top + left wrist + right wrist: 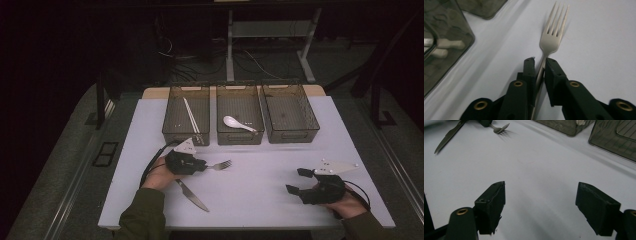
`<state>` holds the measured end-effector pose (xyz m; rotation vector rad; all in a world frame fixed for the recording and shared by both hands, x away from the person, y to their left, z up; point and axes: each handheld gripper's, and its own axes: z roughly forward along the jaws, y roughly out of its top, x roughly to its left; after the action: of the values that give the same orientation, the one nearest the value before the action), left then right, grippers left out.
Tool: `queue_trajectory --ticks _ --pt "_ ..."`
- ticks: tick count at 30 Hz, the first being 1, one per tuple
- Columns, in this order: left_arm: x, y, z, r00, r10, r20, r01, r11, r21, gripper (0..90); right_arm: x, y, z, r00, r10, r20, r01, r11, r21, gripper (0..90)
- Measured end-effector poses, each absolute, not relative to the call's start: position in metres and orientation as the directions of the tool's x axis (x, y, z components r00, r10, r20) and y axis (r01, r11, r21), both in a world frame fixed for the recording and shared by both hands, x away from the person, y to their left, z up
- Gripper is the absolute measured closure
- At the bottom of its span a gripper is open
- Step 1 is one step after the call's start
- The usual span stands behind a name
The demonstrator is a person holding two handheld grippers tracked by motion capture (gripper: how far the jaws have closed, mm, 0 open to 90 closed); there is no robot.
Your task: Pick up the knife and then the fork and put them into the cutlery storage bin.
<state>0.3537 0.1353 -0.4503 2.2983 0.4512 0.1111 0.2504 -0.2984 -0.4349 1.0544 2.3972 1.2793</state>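
A metal fork (221, 164) (553, 35) lies on the white table (250, 195), tines pointing right. My left gripper (200, 164) (540, 62) is shut on the fork's handle, just in front of the bins. A table knife (192, 195) (447, 136) lies near the front edge beside my left hand. At the front right my right gripper (295, 181) (540, 202) stands open over bare table, nothing between its jaws. The fork (500, 129) and the left gripper appear far off in the right gripper view.
Three dark mesh bins stand in a row at the back: the left bin (186, 125) holds chopsticks (191, 115), the middle bin (239, 134) holds a white spoon (238, 123), and the right bin (290, 117) holds nothing I can see.
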Motion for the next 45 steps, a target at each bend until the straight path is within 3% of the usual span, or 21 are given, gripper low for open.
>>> queue_trajectory --ticks 12,24,37,45 --pt "0.352 0.118 -0.45 0.952 0.307 -0.006 0.22 -0.667 0.712 83.3 0.252 -0.3 -0.435 -0.704 0.693 0.155 0.511 0.343 0.788 24.4" --pt "0.351 0.101 -0.447 0.943 0.333 -0.012 0.243 -0.661 0.71 84.8 0.254 -0.302 -0.435 -0.678 0.719 0.152 0.522 0.326 0.788 20.4" --pt "0.334 0.091 -0.409 0.919 0.395 -0.022 0.247 -0.529 0.812 85.4 0.254 -0.306 -0.422 -0.659 0.722 0.212 0.568 0.293 0.769 15.4" --pt "0.318 0.092 -0.394 0.921 0.39 -0.021 0.224 -0.482 0.847 85.4 0.254 -0.303 -0.414 -0.658 0.703 0.27 0.576 0.239 0.782 20.3"
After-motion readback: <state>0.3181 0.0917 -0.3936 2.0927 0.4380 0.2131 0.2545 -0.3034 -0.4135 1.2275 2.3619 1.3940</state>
